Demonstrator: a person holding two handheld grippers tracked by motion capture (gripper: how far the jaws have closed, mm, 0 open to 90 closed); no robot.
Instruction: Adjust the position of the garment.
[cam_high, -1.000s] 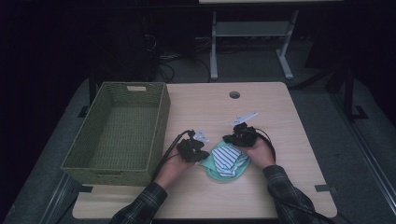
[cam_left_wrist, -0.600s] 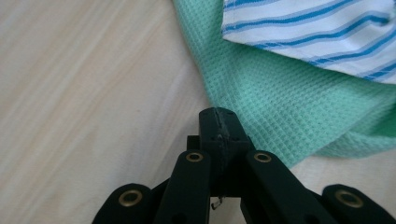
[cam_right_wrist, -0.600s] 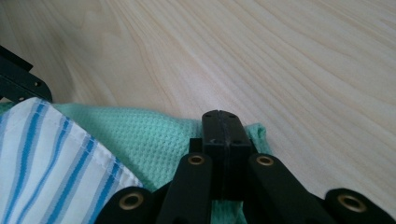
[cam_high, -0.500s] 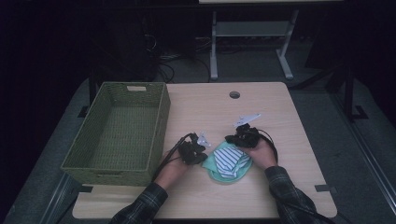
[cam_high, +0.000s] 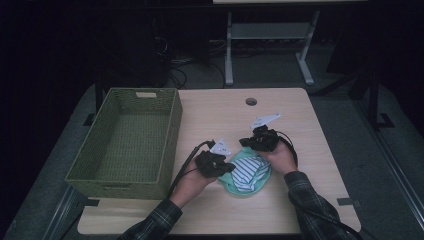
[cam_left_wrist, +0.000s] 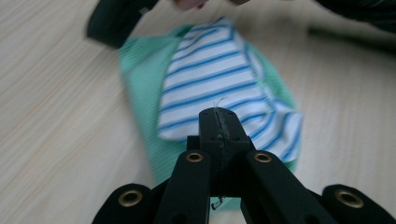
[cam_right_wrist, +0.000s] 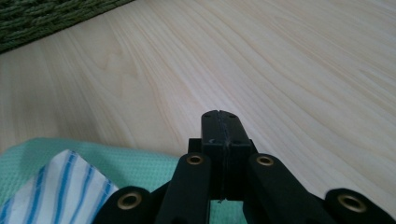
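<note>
A folded cloth (cam_high: 247, 172), mint green with a blue-and-white striped part on top, lies on the wooden table (cam_high: 220, 112) near its front edge. My left gripper (cam_high: 215, 162) is at the cloth's left edge. In the left gripper view its jaws (cam_left_wrist: 219, 116) are shut, with the tip over the striped part (cam_left_wrist: 210, 74) and nothing seen between them. My right gripper (cam_high: 257, 140) sits at the cloth's far edge. Its jaws (cam_right_wrist: 220, 119) are shut above bare wood, just past the green cloth (cam_right_wrist: 140, 163).
An empty green woven basket (cam_high: 125, 135) stands on the left part of the table, and its edge (cam_right_wrist: 42, 18) appears in the right gripper view. A cable hole (cam_high: 251, 101) is near the far edge. A metal stand (cam_high: 270, 35) rises behind the table.
My left gripper has edged slightly right, closer to the cloth. The right gripper and the cloth have hardly moved.
</note>
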